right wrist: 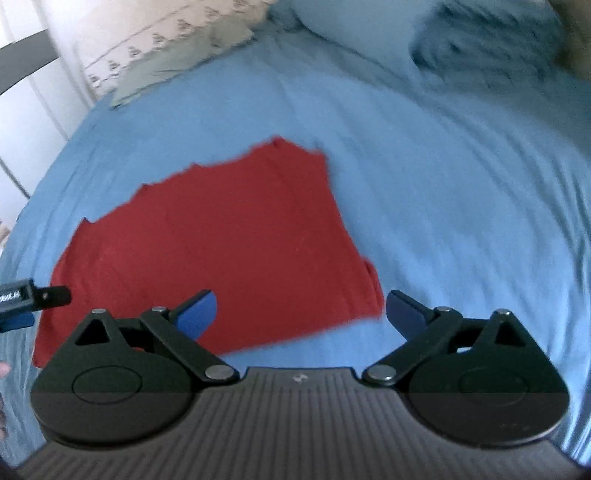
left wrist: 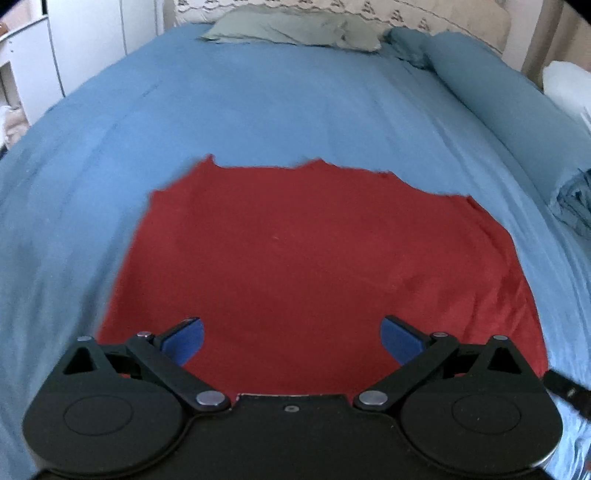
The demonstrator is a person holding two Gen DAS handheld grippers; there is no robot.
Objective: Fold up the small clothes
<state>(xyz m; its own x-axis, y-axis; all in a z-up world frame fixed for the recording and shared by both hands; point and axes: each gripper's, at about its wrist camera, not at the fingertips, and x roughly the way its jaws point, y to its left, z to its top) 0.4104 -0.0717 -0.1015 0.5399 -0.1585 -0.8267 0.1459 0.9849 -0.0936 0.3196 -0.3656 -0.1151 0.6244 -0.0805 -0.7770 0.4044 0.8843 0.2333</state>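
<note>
A red garment lies flat and folded on the blue bed cover. My left gripper hovers over its near edge, open, with nothing between the blue pads. In the right wrist view the same red garment lies to the left. My right gripper stands open above its near right corner, and its jaws hold nothing. The left gripper's finger shows at the left edge of that view.
A grey-green pillow and a patterned headboard cushion lie at the head of the bed. A rolled blue duvet runs along the right side, with crumpled blue cloth beside it. White furniture stands to the left.
</note>
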